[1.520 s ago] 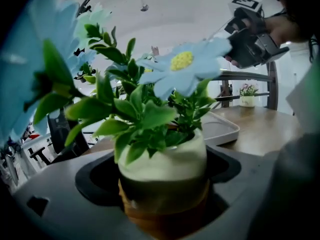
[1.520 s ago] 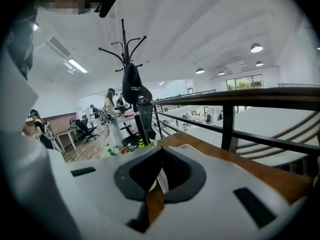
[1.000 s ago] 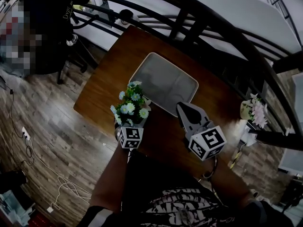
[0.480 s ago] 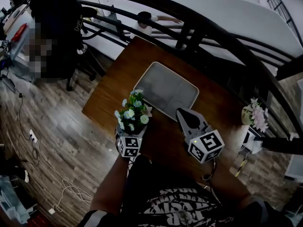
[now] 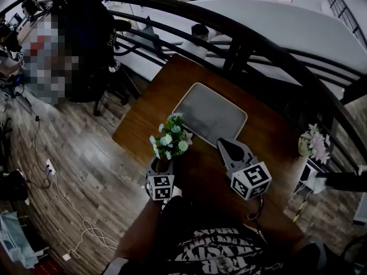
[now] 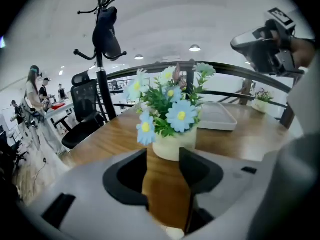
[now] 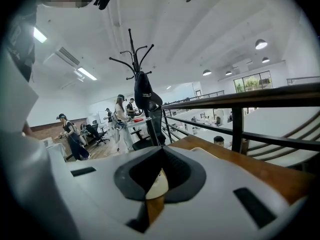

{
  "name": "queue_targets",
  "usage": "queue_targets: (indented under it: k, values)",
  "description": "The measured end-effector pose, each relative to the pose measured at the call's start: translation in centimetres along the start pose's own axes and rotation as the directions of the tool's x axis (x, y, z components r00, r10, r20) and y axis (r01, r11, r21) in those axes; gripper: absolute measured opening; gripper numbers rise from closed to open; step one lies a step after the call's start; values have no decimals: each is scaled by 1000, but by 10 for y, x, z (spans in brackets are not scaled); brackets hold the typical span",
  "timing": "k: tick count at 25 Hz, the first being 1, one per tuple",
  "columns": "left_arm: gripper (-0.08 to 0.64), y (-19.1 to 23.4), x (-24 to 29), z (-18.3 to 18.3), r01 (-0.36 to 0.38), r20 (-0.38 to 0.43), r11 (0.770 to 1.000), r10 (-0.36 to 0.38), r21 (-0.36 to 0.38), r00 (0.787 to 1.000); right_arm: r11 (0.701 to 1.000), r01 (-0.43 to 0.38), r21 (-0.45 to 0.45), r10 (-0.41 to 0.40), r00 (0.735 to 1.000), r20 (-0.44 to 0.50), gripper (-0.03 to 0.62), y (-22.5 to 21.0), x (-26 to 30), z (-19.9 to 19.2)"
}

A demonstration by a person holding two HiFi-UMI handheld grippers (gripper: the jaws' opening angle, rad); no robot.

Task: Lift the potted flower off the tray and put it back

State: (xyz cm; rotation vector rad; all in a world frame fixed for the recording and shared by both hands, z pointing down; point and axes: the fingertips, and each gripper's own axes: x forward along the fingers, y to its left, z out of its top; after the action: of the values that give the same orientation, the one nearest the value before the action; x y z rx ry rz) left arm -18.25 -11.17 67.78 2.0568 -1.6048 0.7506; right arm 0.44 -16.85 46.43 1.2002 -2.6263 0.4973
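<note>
The potted flower (image 5: 170,142), blue and white blooms in a cream pot (image 6: 174,144), stands upright on the wooden table (image 5: 200,171), off the grey tray (image 5: 210,112) and beside its near left corner. My left gripper (image 5: 160,165) sits just behind the pot. Its jaws (image 6: 162,156) have just been closing and stand part open, with only bare table between them and the pot beyond the tips. My right gripper (image 5: 228,145) hovers by the tray's near edge, its jaws (image 7: 159,154) meeting at the tips and holding nothing.
A second flower pot (image 5: 313,142) stands off to the right beyond the table. A dark railing (image 5: 246,39) runs behind the table. A coat rack (image 6: 102,34) and an office chair (image 6: 85,109) stand at the left, with people further back.
My left gripper has drawn back from the potted flower, which stays standing on the table, and its jaws have narrowed. The right gripper has hardly moved.
</note>
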Motion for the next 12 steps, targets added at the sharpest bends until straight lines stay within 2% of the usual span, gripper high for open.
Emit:
queue_targets:
  k: [3,4,6,9,12]
  values:
    - [121,9,-11,-2,-27,-24,999,26,-46,999,1000,28,-2,-28,1000,-6,-2,4,-1,-6]
    - [70,11,-13,0,-28,-31,998,26,-61,999,999,41,-3,-41,999,-11,-2,4,-1,-8]
    - [15,12,-13,2,-9,-45,996,5,-91,999,997,73,0,-73,997,-27,-2,5,-1,-16]
    - [9,7,-19,10,57,-62,991,-64,-120,996,993,118,14,-117,992,-58,-2,11,1,-31]
    - [8,6,-30,28,108,-38,986,-114,-125,993,988,152,15,-149,983,-104,-2,19,6,-51]
